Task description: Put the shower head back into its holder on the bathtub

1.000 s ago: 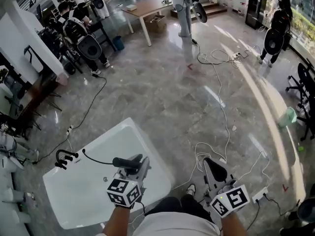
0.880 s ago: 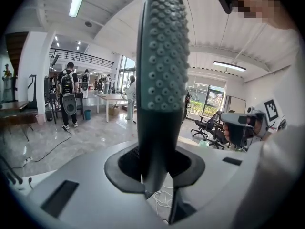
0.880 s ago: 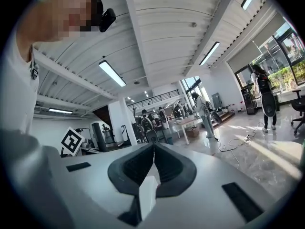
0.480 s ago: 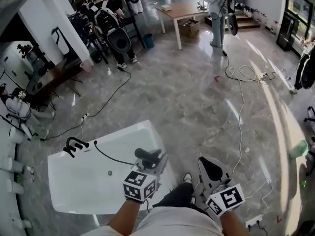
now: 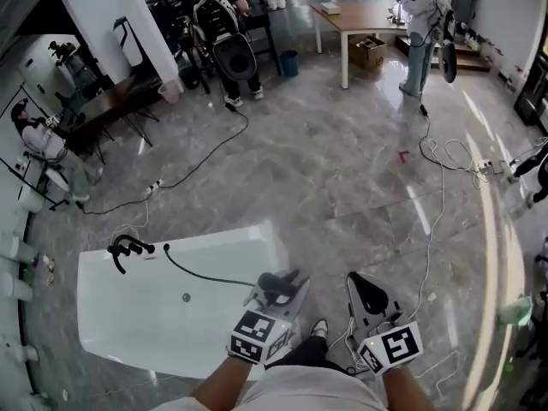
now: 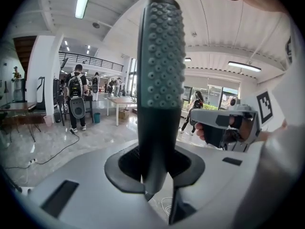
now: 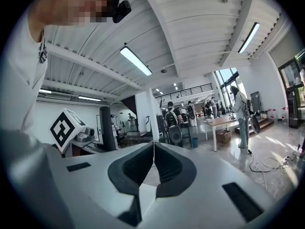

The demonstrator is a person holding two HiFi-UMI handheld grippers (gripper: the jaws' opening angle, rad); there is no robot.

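My left gripper pinched the shower head low on its body, the studded face standing upright between the pads, the grip no looser than a second before. My right gripper was pressed together on nothing. What had changed was my stance. Both hands had swung across, and in the head view the bathtub had slid to my left, with the head now at its right end. The hose trailed across the tub to the black holder at the far left end (well apart from the head). I judged the carry unfinished, since the head had yet to travel the tub's length.
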